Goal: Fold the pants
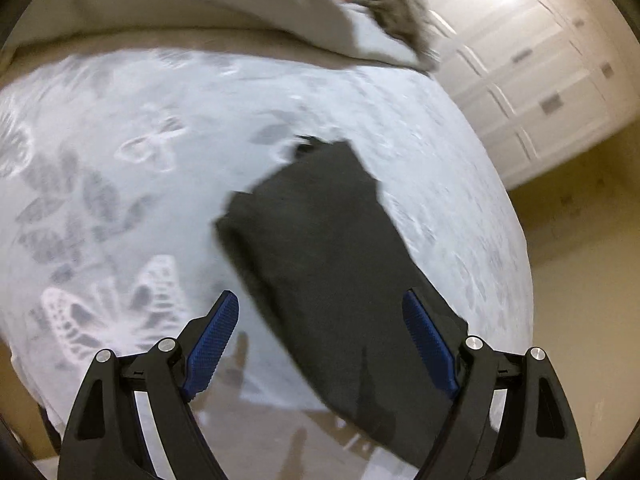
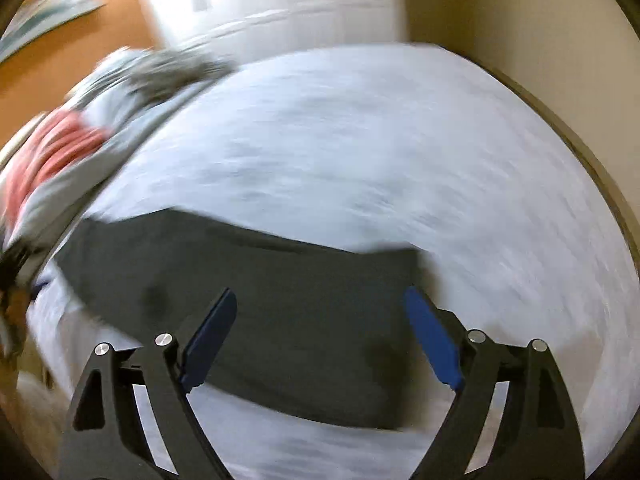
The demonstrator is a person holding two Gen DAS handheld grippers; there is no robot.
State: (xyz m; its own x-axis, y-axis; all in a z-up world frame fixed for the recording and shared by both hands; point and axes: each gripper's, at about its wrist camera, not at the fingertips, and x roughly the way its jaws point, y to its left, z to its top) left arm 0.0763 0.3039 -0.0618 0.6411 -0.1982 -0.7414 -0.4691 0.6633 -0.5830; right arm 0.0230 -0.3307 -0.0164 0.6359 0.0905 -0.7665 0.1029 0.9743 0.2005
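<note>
Left wrist view: left hand-held gripper [image 1: 320,320] spread wide, holding nothing.
Right hand-held gripper [image 2: 320,316]: also wide, empty.
Pants [image 1: 332,264]: dark, folded, flat on the bed.
Bed [image 1: 120,184]: pale butterfly-print cover.
Beyond: heaped clothes [image 1: 400,4], white wardrobe [image 1: 540,80].

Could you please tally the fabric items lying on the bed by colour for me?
Dark pants: 1
Grey garments: 1 pile, pieces not separable
Red item: 1
Total: 3, all on the white butterfly-print bedspread; both claws are open and empty.
</note>
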